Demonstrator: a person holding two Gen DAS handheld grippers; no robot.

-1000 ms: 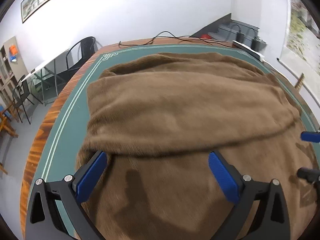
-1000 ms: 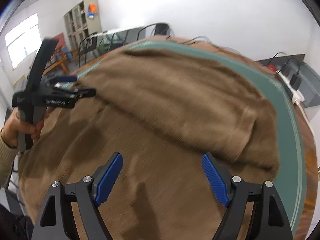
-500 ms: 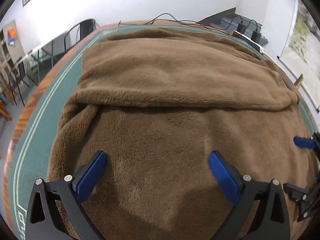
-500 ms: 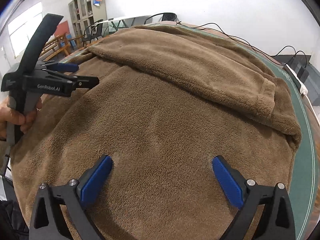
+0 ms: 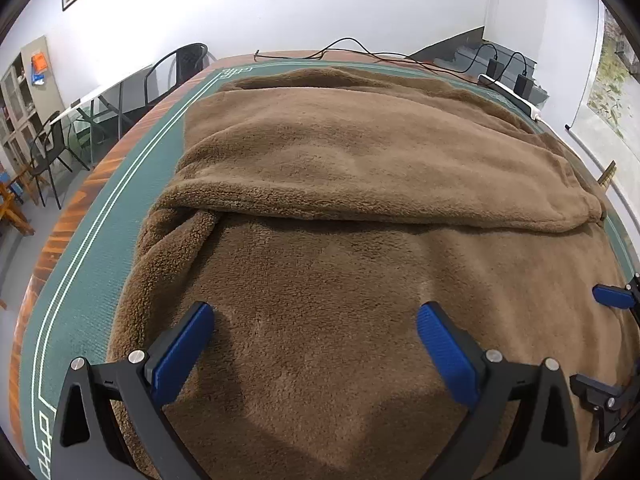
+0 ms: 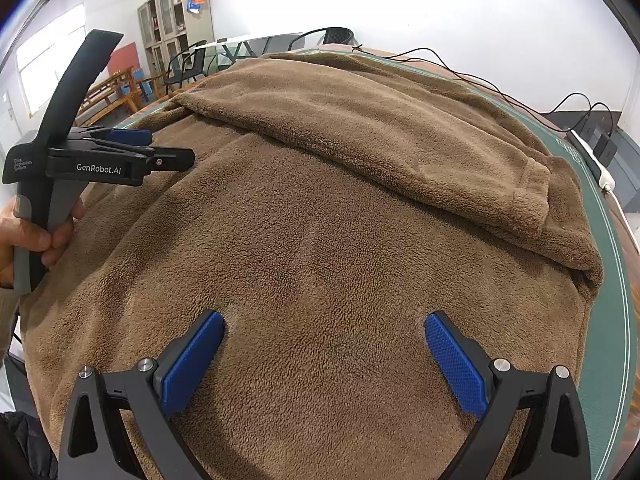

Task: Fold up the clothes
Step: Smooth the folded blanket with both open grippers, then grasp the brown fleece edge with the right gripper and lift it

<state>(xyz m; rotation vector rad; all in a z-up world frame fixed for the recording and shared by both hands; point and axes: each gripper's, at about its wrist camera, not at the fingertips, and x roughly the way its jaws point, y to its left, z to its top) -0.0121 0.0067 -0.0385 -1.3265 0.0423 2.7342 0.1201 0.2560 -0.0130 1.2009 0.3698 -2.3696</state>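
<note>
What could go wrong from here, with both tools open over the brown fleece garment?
1. Both the left tool and the right tool are open over a flat stretch of the brown fleece garment, not an edge, so closing might pinch only the top layer.
2. The folded-over flap lies loose and may slide open if the garment is dragged.
3. The cables at the far table edge might snag.

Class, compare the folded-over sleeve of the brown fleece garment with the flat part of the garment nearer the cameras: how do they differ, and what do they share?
The sleeve lies as a raised, doubled layer with a rolled edge; the flat part lies spread smoothly beneath it. The sleeve ends in a stitched cuff at the right; the flat part shows no seam. The sleeve lies far from both tools; the flat part lies right under their open fingers. Both are the same brown fleece.
</note>
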